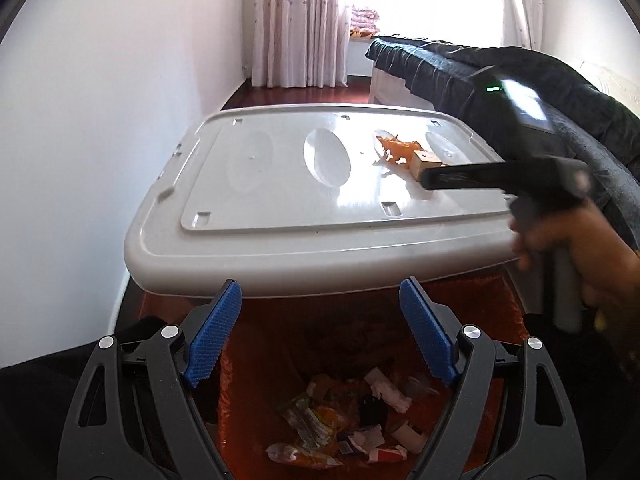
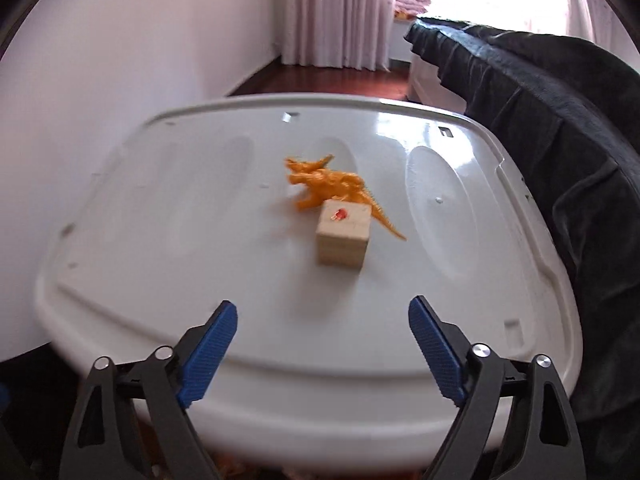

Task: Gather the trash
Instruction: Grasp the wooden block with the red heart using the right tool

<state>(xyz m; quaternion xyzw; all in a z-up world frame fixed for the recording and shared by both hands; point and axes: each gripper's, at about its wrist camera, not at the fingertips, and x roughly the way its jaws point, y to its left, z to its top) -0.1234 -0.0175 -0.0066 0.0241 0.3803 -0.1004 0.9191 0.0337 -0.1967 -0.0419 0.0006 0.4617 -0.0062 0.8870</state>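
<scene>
Two matching grippers, left gripper [image 1: 320,332] and right gripper [image 2: 323,354]. Black plastic linkage arms with triangular cut-outs, joined by round silver pivot pins. Blue ribbed pads [image 1: 212,340] on the inner faces of the fingers, saw-toothed along the edges. From the left wrist view, right gripper [image 1: 430,178] seen side-on: long black finger, dark body with a small green light and a pale glossy panel on top. Bare hand [image 1: 580,256] on a grey handle.
</scene>
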